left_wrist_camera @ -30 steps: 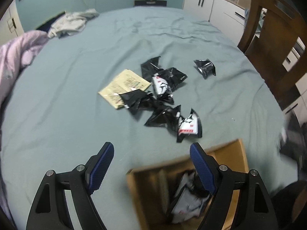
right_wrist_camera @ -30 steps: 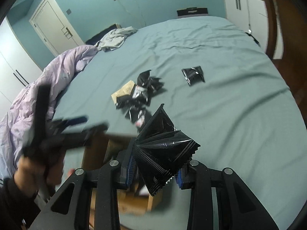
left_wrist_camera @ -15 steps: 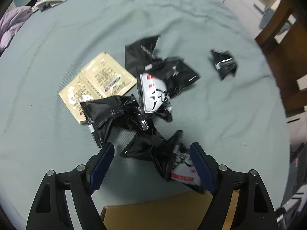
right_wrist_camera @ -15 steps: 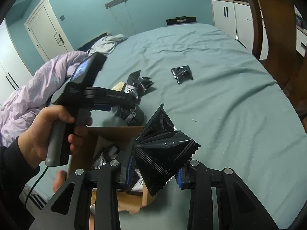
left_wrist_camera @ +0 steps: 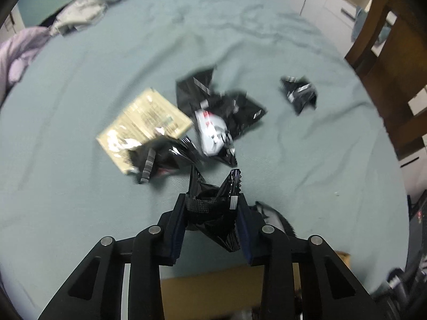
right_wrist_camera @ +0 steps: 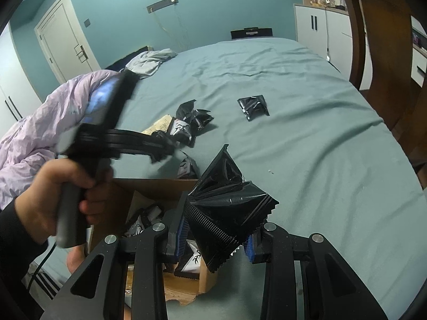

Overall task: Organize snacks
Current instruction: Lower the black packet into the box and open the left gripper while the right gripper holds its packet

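A pile of black snack packets [left_wrist_camera: 213, 128] lies mid-bed on the teal sheet, partly over a yellow packet [left_wrist_camera: 144, 128]. One black packet [left_wrist_camera: 300, 96] lies apart to the right. My left gripper [left_wrist_camera: 212, 205] is closing its jaws, and the pads pinch a black snack packet [left_wrist_camera: 213, 229] at the pile's near edge. The right wrist view shows that gripper [right_wrist_camera: 160, 154] blurred, in a hand [right_wrist_camera: 61, 194]. My right gripper [right_wrist_camera: 216, 237] is shut on another black snack packet [right_wrist_camera: 226, 194], above the cardboard box [right_wrist_camera: 157, 186], which holds more packets.
A purple duvet [right_wrist_camera: 40, 122] and grey clothes [right_wrist_camera: 149, 61] lie at the bed's left and far side. A wooden chair [left_wrist_camera: 395, 61] and white cabinets [right_wrist_camera: 320, 29] stand to the right. A black-and-white packet [left_wrist_camera: 269, 213] lies by my left gripper's right finger.
My left gripper went from over the box to the pile and closed from wide open onto a black packet. My right gripper kept its packet and sank slightly.
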A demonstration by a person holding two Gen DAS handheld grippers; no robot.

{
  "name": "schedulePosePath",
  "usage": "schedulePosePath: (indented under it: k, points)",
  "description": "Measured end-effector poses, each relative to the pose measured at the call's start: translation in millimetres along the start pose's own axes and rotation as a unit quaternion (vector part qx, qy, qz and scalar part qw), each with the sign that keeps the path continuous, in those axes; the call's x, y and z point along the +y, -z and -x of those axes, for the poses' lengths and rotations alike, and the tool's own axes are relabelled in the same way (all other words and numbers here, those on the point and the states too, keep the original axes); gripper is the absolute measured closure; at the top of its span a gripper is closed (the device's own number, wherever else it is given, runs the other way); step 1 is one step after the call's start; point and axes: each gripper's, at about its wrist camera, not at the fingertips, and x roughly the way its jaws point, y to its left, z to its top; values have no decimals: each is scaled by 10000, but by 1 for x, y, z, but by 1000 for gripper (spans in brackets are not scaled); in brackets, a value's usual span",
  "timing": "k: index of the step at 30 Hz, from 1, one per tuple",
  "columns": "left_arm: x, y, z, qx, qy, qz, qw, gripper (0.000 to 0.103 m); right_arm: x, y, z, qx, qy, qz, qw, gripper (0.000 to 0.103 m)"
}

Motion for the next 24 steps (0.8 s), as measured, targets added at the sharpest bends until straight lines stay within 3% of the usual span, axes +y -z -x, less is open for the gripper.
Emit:
schedulePosePath:
  k: [6, 11, 16, 24]
  points:
    - [0, 16, 71, -613, 184, -208, 9977, 70, -1, -1, 4, -18, 34, -32, 10000, 71]
    - [2, 41, 109, -848, 204, -496, 9950, 70, 5, 1, 7, -70, 70, 125, 9999, 71]
    - [3, 74, 123, -791, 276, -528, 9951, 70, 10, 3, 9, -92, 88, 264, 9996, 71]
    - [-14, 106, 87, -254, 178, -904, 9954, 70, 8, 3, 9, -65, 121, 250, 9996, 71]
